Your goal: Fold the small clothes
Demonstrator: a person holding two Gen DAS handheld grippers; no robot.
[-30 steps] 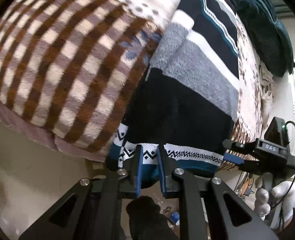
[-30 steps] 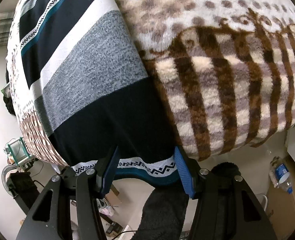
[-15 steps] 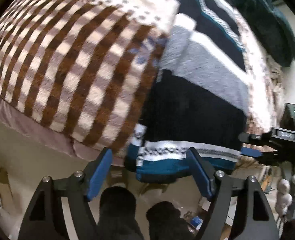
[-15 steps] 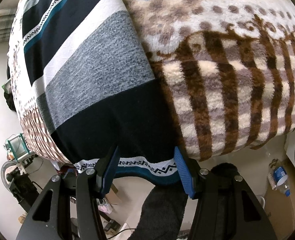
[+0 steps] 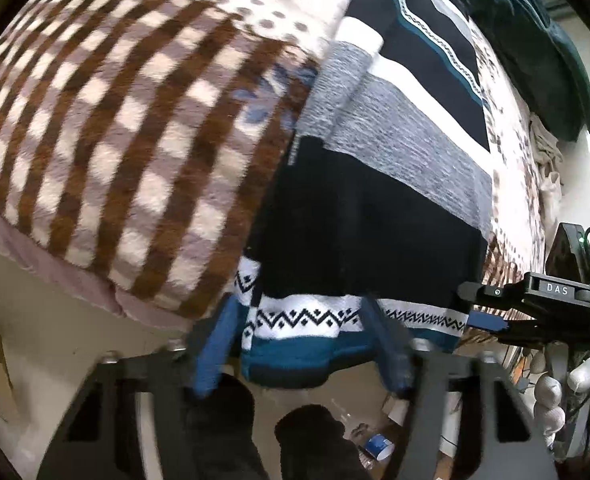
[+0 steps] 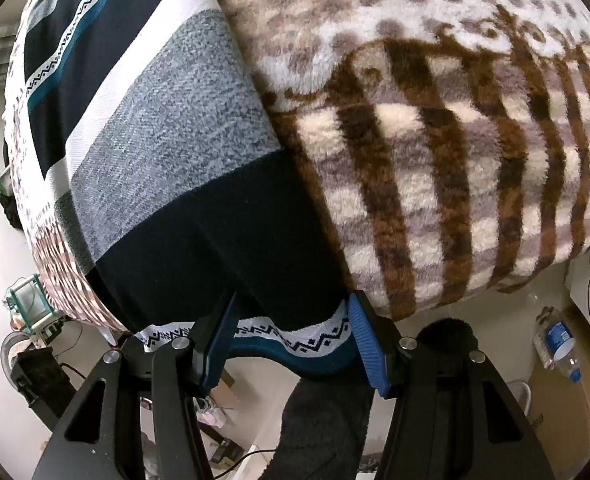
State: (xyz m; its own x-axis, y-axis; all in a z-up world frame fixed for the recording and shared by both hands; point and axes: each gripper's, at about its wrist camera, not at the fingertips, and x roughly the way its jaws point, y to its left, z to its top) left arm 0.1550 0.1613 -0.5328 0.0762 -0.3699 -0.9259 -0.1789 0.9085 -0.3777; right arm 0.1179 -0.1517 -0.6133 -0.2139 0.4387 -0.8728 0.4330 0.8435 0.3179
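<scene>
Striped sweater (image 5: 379,208) on plaid blanket (image 5: 107,128); left claw (image 5: 303,344), right claw (image 6: 291,340) spread wide.

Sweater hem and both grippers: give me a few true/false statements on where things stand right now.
1. The left gripper is open, fingers either side of the sweater hem. True.
2. The right gripper is clamped shut on the hem. False: it is open, the hem lying between its fingers.
3. The sweater lies on a brown checked blanket. True.
4. The sweater is plain red. False: it has navy, grey, white and teal bands.
5. The hem hangs past the blanket's edge. True.
</scene>
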